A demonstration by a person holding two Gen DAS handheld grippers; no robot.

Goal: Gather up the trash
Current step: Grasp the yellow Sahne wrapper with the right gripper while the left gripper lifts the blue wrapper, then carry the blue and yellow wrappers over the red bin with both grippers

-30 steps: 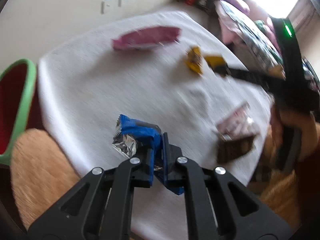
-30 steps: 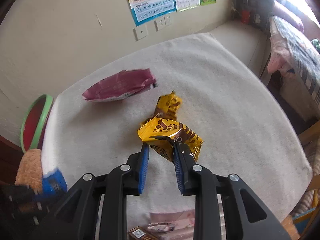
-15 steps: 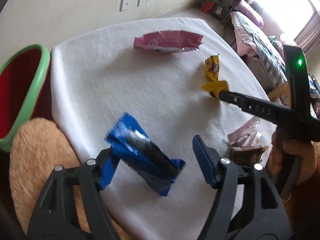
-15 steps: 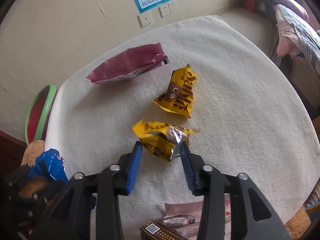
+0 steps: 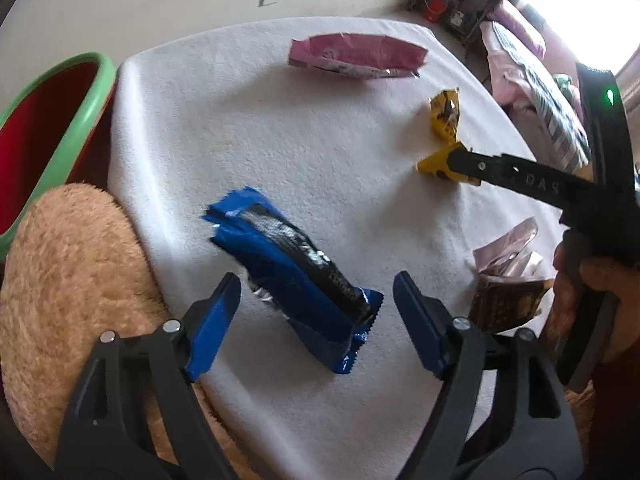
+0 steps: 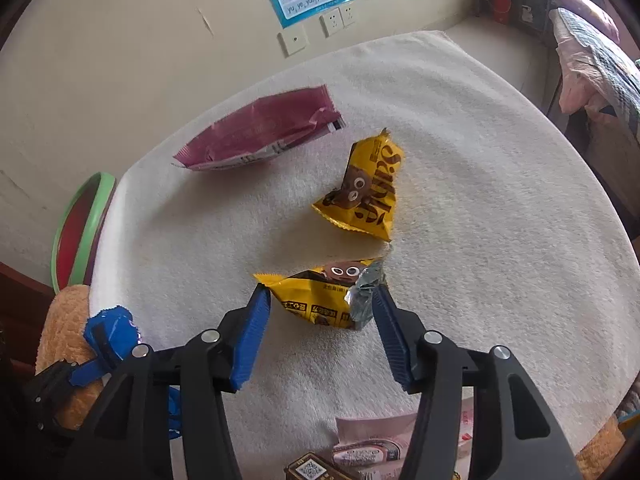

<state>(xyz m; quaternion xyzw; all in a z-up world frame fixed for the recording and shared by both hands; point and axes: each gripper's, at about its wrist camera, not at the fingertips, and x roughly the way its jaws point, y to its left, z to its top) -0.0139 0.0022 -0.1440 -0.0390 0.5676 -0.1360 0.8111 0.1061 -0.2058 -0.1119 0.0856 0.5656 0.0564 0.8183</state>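
Observation:
My left gripper (image 5: pixel 316 292) is open, its jaws wide on either side of a blue wrapper (image 5: pixel 292 276) that lies on the white tablecloth (image 5: pixel 240 128) near the table's left edge. My right gripper (image 6: pixel 320 308) is open around a yellow wrapper (image 6: pixel 324 296) lying on the cloth; it touches neither jaw clearly. A second yellow wrapper (image 6: pixel 364 192) lies just beyond it. A magenta bag (image 6: pixel 260 128) lies farther back. The right gripper also shows in the left wrist view (image 5: pixel 448 160).
A green-rimmed red bin (image 5: pixel 44 128) stands left of the table, below its edge. A tan furry cushion (image 5: pixel 68 292) sits by the near left edge. A pink wrapper (image 6: pixel 372 440) and a brown wrapper (image 5: pixel 504 304) lie at the near edge.
Both grippers opened. The blue wrapper dropped from the left gripper onto the cloth. The yellow wrapper left the right gripper's grip and now lies between its jaws.

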